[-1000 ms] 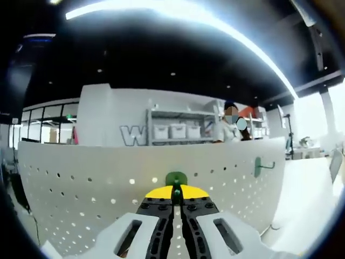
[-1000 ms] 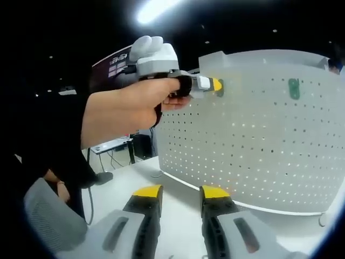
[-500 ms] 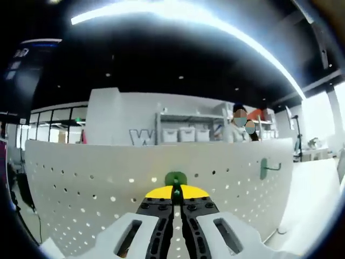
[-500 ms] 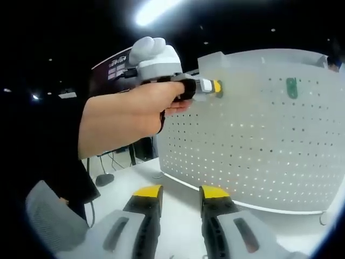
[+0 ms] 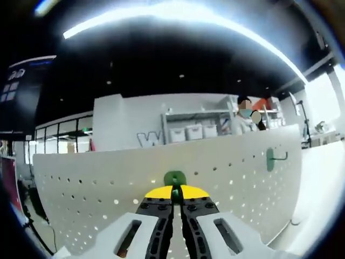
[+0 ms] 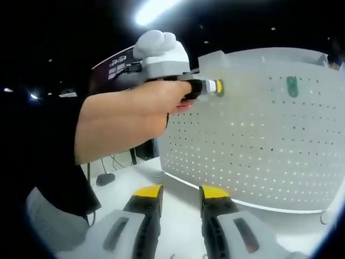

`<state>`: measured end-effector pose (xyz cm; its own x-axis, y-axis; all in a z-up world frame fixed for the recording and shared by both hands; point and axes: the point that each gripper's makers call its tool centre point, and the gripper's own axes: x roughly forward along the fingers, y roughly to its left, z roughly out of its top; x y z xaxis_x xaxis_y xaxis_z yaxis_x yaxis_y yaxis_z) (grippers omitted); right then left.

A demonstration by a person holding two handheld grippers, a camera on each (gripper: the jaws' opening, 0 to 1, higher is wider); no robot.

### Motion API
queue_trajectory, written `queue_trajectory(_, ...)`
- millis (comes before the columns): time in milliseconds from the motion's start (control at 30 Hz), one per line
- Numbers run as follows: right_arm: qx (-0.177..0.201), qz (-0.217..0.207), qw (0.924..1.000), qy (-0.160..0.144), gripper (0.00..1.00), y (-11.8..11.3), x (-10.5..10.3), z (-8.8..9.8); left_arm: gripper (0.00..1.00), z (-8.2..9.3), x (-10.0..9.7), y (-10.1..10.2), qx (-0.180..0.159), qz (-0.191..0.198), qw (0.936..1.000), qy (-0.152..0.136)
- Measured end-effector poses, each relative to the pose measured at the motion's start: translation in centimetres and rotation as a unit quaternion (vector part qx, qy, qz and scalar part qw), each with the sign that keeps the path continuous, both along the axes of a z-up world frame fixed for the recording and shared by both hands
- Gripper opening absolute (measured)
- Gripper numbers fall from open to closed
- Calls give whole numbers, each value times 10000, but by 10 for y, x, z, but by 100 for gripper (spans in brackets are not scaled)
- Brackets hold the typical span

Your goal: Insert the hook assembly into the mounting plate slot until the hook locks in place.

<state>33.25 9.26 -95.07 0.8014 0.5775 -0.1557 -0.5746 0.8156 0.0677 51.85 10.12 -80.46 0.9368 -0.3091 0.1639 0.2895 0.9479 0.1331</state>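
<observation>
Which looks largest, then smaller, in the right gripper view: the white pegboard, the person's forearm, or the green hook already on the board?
1. White pegboard
2. Person's forearm, though being nearer the camera enlarges it
3. Green hook, by far the smallest

Ahead of left gripper (image 5: 172,190): white pegboard (image 5: 97,189) stood close, blocking the way.
Pegboard face, right: second green hook (image 5: 271,159) jutted out.
Near right gripper (image 6: 180,194): open white tabletop (image 6: 178,183).

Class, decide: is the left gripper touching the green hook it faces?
Touching. The left gripper view shows the left gripper closed on the green hook, whose base sits pinched between the yellow tips.
</observation>
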Motion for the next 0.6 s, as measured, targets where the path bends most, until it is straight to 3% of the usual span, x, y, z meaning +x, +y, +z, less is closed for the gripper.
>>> queue_trajectory(200, -12, 4, 10000, 11, 25, 0, 0, 0, 4, -1, -1, -2, 447, 213, 9988, -54)
queue_trajectory(300, -16, 14, 10000, 10, 25, 0, -1, 0, 4, -5, 0, -3, 610, 282, 9977, 1)
queue_trajectory(333, -8, 11, 10000, 10, 24, 0, -1, 0, 5, -11, 0, -4, 635, 264, 9975, 156)
queue_trajectory(367, -4, 9, 10000, 11, 24, 0, -1, 0, 5, -7, -1, -4, 729, 287, 9969, -15)
queue_trajectory(600, 10, 33, 10000, 12, 24, 1, -1, 1, 5, -8, 0, -3, 737, 241, 9970, 22)
